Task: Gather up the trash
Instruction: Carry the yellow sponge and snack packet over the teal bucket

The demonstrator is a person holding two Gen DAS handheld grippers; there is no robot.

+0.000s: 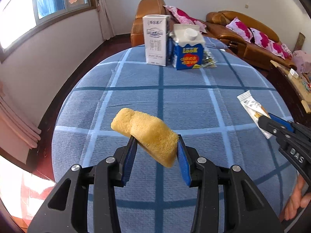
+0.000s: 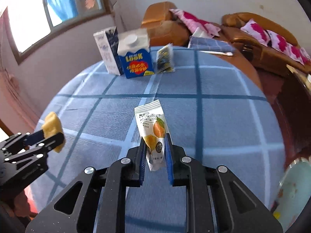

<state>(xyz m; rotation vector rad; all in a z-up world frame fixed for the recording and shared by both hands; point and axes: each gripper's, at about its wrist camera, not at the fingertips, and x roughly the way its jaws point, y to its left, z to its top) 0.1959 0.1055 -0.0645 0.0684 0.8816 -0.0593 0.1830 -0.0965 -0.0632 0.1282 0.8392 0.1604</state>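
While both hand-held grippers hang over the table with the blue plaid cloth (image 1: 194, 101), each one carries a piece of trash. Landmark for all places below: the blue carton (image 1: 187, 52) with the white screw cap, standing at the far end of the table.

Left gripper (image 1: 157, 145): its blue pads pinch a yellow sponge (image 1: 147, 134) across its near end. The sponge is tilted, its free end pointing up and away toward the blue carton, and it looks clear of the cloth. It sits well nearer the camera than the carton.

Right gripper (image 2: 155, 147): pads pressed on the lower part of a white snack wrapper (image 2: 152, 130) printed with an orange fruit. The wrapper's crimped top edge points toward the blue carton. It is well apart from the carton, and to the right of the sponge in the left wrist view.

Just left of the blue carton, touching or nearly so, stands a tall white carton (image 1: 155, 38). Just right of it, a small crinkled foil packet (image 2: 165, 59) stands on edge.

Beyond the carton, off the table: a brown leather sofa (image 1: 250, 40) with pink floral cushions. A person's fingers (image 1: 297, 200) show at the right edge of the left wrist view.
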